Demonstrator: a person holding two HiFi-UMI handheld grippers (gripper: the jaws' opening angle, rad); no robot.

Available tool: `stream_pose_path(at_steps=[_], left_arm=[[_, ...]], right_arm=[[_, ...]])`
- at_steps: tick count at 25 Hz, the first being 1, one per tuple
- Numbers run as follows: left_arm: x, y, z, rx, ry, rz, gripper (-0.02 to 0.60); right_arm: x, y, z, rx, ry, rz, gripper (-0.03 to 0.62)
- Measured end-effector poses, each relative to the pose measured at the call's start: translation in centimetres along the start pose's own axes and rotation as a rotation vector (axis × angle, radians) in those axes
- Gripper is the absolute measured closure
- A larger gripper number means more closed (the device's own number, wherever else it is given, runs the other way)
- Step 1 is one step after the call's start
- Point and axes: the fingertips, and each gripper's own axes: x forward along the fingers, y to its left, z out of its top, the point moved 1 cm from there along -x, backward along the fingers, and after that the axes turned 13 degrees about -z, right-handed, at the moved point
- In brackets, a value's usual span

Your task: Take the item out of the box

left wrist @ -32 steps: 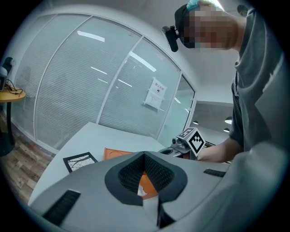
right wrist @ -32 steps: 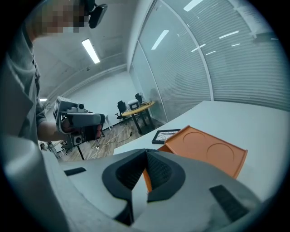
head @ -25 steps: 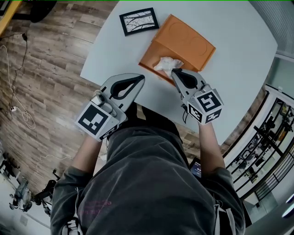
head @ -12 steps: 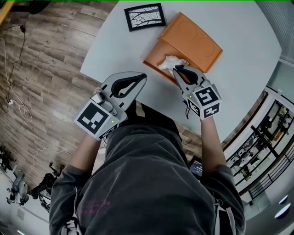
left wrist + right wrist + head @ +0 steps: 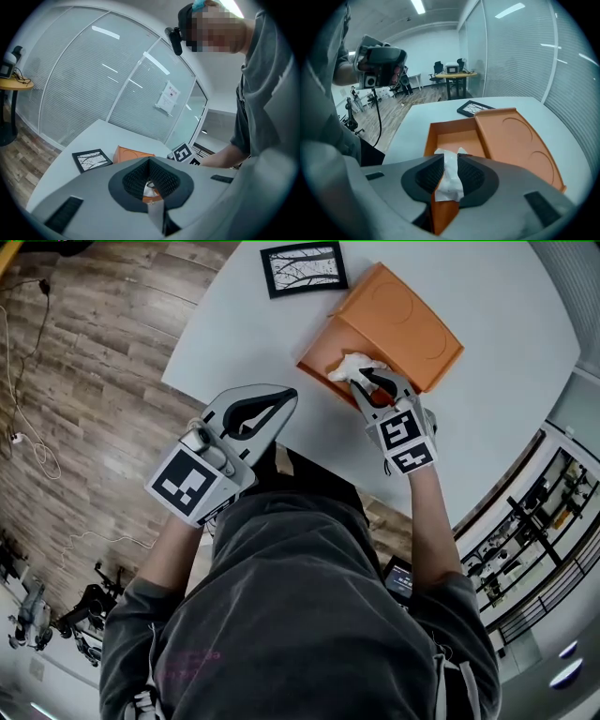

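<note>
An orange box [image 5: 321, 351] stands open on the white table [image 5: 234, 324], its lid [image 5: 412, 324] folded back to the right. A crumpled white item [image 5: 349, 365] sits at the box's near edge. My right gripper [image 5: 364, 382] points steeply down at it. Its jaws have just been opening, and the white item [image 5: 450, 174] stands in the gap between the two pads. My left gripper [image 5: 289, 395] hangs by the table's near edge, left of the box, shut and holding nothing. In the left gripper view the box [image 5: 133, 153] lies beyond the shut jaws.
A black picture frame [image 5: 303, 268] lies on the table behind the box, to its left. The table's near edge runs just under both grippers, with my lap below it. Wooden floor with cables lies to the left.
My right gripper has come down onto the box's near edge and tipped steeper. Its jaws, shut before, now stand apart round the white item. The left gripper has barely shifted.
</note>
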Motion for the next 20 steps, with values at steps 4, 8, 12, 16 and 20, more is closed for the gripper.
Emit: stream_pose_path(at_steps=[4, 8, 12, 16, 20], left_arm=[[-0.1, 0.5, -0.1, -0.015, -0.014, 0.009, 0.577], [-0.1, 0.9, -0.1, -0.024, -0.021, 0.009, 0.577], [-0.4, 1.3, -0.4, -0.034, -0.005, 0.015, 0.577], [-0.6, 1.8, -0.3, -0.037, -0.016, 0.023, 0.577], [-0.8, 2.2, -0.1, -0.038, -0.024, 0.028, 0.576]], right_arm=[[1.1, 0.0, -1.1, -0.096, 0.059, 0.003, 0.473], [1.9, 0.1, -1.2, -0.155, 0.081, 0.009, 0.473], [2.5, 0.4, -1.8, -0.197, 0.132, 0.024, 0.436], [3.0, 0.4, -2.4, -0.249, 0.168, 0.019, 0.433], [3.5, 0.4, -2.7, -0.292, 0.191, 0.015, 0.433]])
